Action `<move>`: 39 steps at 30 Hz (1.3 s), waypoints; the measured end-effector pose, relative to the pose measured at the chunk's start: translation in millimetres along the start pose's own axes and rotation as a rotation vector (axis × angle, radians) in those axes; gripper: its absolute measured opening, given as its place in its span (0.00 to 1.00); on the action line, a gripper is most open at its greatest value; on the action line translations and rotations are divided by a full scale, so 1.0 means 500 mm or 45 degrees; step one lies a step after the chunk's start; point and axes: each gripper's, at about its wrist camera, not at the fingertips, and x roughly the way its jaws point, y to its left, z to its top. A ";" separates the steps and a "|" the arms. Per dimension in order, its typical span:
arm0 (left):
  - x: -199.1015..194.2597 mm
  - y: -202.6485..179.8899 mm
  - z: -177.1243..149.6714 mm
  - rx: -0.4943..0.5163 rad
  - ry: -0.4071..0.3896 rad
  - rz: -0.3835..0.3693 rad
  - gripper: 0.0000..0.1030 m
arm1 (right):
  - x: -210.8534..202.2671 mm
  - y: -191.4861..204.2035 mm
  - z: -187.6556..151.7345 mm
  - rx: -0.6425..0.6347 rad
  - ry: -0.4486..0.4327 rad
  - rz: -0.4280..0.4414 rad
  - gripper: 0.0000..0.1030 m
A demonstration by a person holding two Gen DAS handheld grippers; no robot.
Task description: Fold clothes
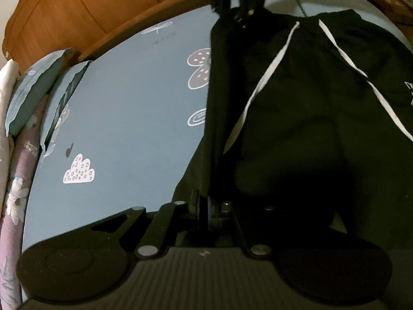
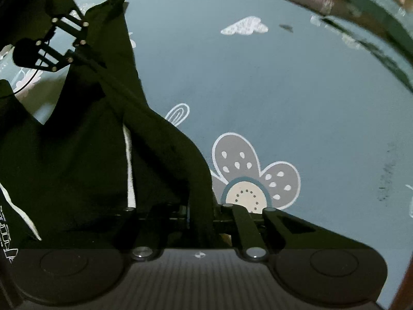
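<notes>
**Two wrist cameras, both close over the bed**

Left wrist view looks steeply down along its fingers at the blue sheet (image 1: 124,118). Right wrist view tilts down too. Both share the black garment (image 1: 296,108) and the flower print (image 2: 258,178)

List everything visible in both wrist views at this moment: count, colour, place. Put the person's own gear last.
Garment: one, black with white stripes and some white print, lying on the bed sheet, its near edge lifted.
Bed sheet: one, blue-grey with white cloud and grey flower drawings, under the garment.
Pillows: two, blue-grey, at the sheet's left edge in the left wrist view.
Floral fabric: one, mauve with pale flowers, beside the pillows.
Wooden board: one, orange-brown, behind the bed.
Left gripper: one, black, shut on the garment's edge.
Right gripper: one, black, shut on a raised fold of the garment.
</notes>
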 end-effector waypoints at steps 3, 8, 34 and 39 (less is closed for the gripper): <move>-0.011 0.006 0.005 -0.015 -0.012 0.026 0.03 | -0.037 0.031 -0.001 -0.041 -0.012 -0.069 0.10; -0.054 0.010 0.015 -0.050 -0.063 0.137 0.02 | -0.084 0.102 0.002 -0.134 -0.057 -0.211 0.10; -0.239 -0.183 0.072 0.112 -0.156 0.179 0.03 | -0.144 0.368 -0.130 -0.404 -0.160 -0.591 0.10; -0.206 -0.210 0.060 0.146 -0.103 0.149 0.14 | -0.141 0.375 -0.127 -0.371 -0.151 -0.577 0.10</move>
